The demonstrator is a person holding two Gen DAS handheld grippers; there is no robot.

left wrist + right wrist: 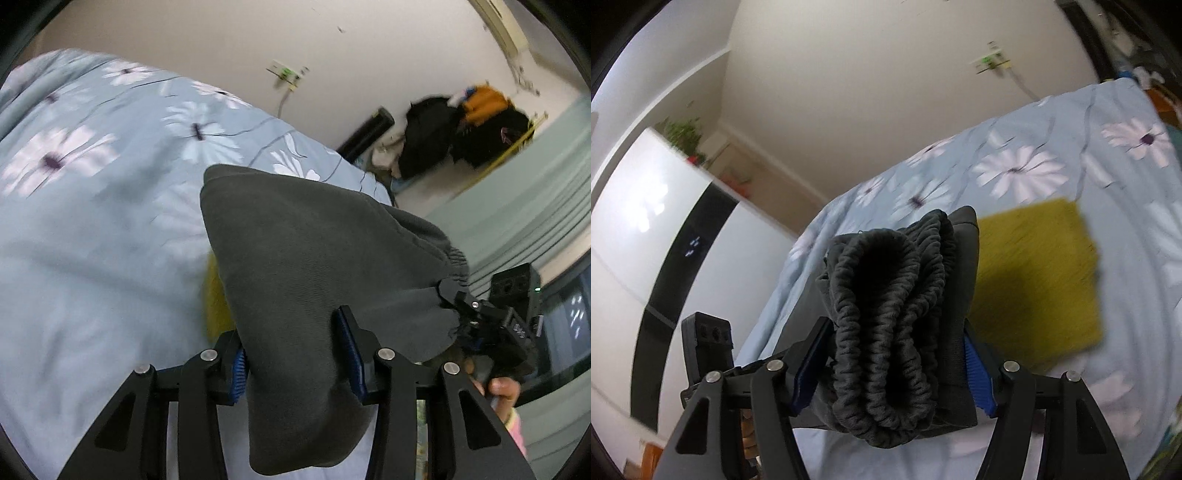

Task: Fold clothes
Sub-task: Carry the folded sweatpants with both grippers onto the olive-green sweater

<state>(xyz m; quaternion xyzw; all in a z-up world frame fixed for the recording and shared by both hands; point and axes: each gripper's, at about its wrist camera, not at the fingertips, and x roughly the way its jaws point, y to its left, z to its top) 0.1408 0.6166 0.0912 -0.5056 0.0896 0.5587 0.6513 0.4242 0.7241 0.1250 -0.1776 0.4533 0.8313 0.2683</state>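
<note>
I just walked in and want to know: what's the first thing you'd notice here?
The dark grey garment fills the middle, lifted above the bed and clamped between the left gripper and the right gripper, whose jaws squeeze its bunched elastic waistband. Behind it spreads the blue bedsheet with white daisies, and a mustard-yellow folded cloth lies on it to the right in the right wrist view.

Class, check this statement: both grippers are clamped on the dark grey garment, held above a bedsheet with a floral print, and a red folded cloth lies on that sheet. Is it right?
One detail is wrong. The folded cloth lying on the floral bedsheet is mustard yellow, not red, as the right wrist view shows. The rest stands: the left gripper and right gripper clamp the dark grey garment.
</note>
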